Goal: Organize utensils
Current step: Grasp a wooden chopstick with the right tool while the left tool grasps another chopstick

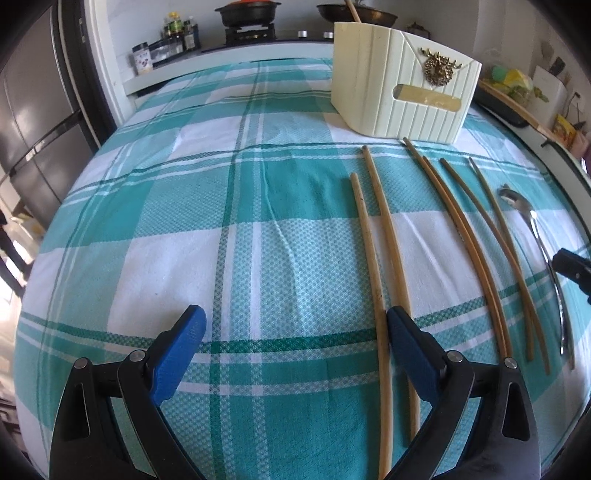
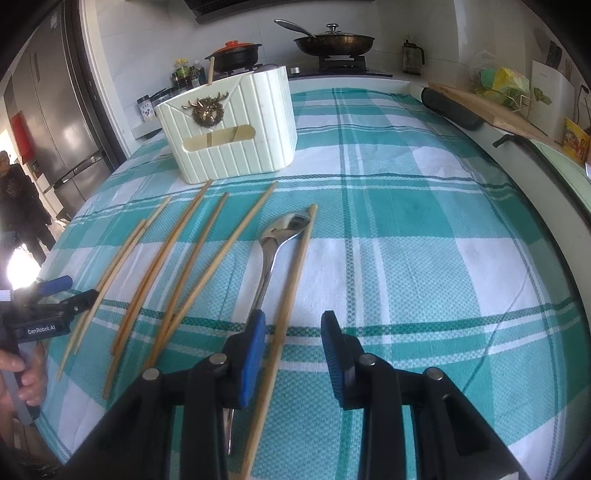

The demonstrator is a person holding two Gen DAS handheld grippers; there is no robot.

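Several wooden chopsticks (image 1: 373, 258) (image 2: 192, 258) lie side by side on the teal checked cloth (image 1: 221, 221) (image 2: 406, 221). A metal spoon (image 2: 275, 243) (image 1: 543, 251) lies among them beside one chopstick (image 2: 291, 280). A cream ribbed holder (image 1: 402, 81) (image 2: 229, 129) stands behind, with one stick upright in it. My left gripper (image 1: 295, 328) is open and empty, its right finger beside two chopsticks. My right gripper (image 2: 293, 325) is open and empty, with that chopstick between its fingers and the spoon handle under the left finger.
A stove with pans (image 2: 332, 40) and bottles (image 1: 177, 33) stands behind the table. A fridge (image 2: 55, 110) is at the left. A cutting board (image 2: 480, 107) and bags lie at the right edge. A person (image 2: 14, 199) stands at far left.
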